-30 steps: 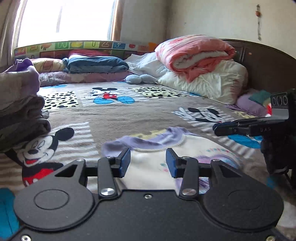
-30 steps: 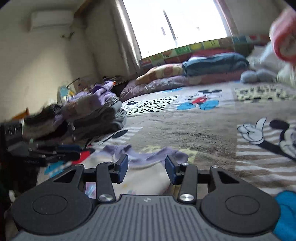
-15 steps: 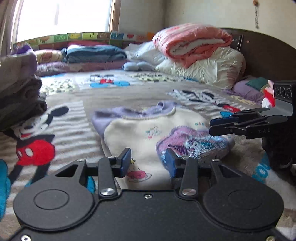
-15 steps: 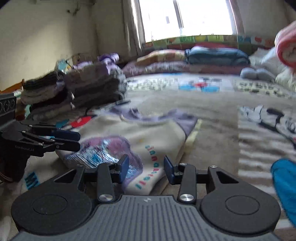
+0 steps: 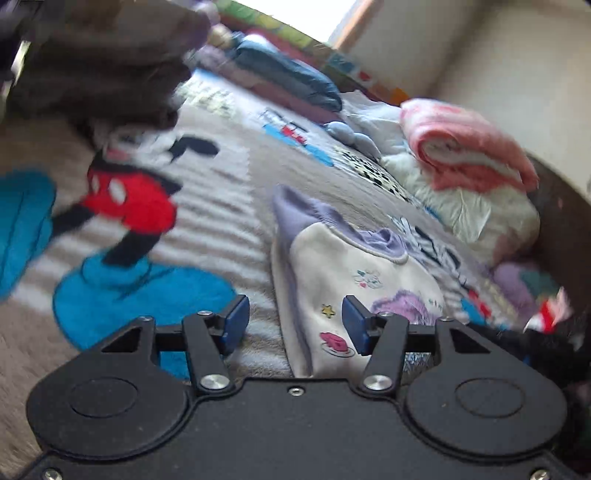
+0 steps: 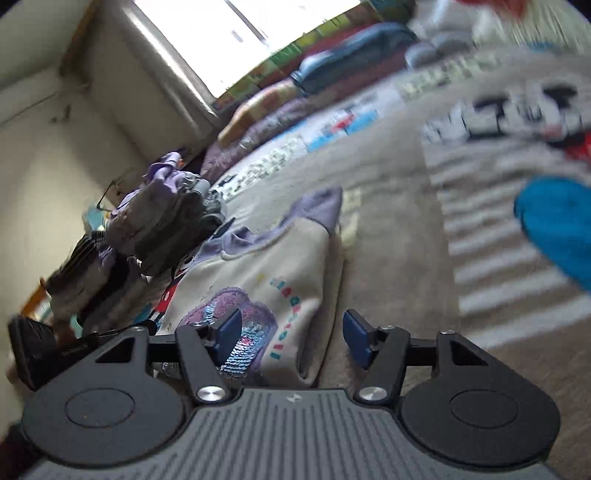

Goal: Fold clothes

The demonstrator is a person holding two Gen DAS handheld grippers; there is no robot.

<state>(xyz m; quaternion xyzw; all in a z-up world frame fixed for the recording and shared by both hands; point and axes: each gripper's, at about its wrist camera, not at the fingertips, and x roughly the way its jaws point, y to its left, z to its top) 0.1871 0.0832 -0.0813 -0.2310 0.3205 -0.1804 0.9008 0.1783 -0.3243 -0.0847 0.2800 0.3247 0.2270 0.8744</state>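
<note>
A folded cream sweatshirt with a lilac collar and a sequin patch lies flat on the cartoon-print blanket. My left gripper is open, tilted, its fingers straddling the sweatshirt's left bottom corner. In the right wrist view the same sweatshirt lies ahead, and my right gripper is open over its right bottom corner. The left gripper's black body shows at the left edge there; the right gripper's dark shape shows at the right edge of the left wrist view.
A pile of folded grey and purple clothes stands on the bed left of the sweatshirt, seen close and dark in the left wrist view. Pillows and a rolled pink quilt sit by the headboard. A window lies beyond the bed.
Both grippers have dropped lower and tilted toward the sweatshirt's bottom corners, and their jaws have opened wider. The sweatshirt has stayed flat in place.
</note>
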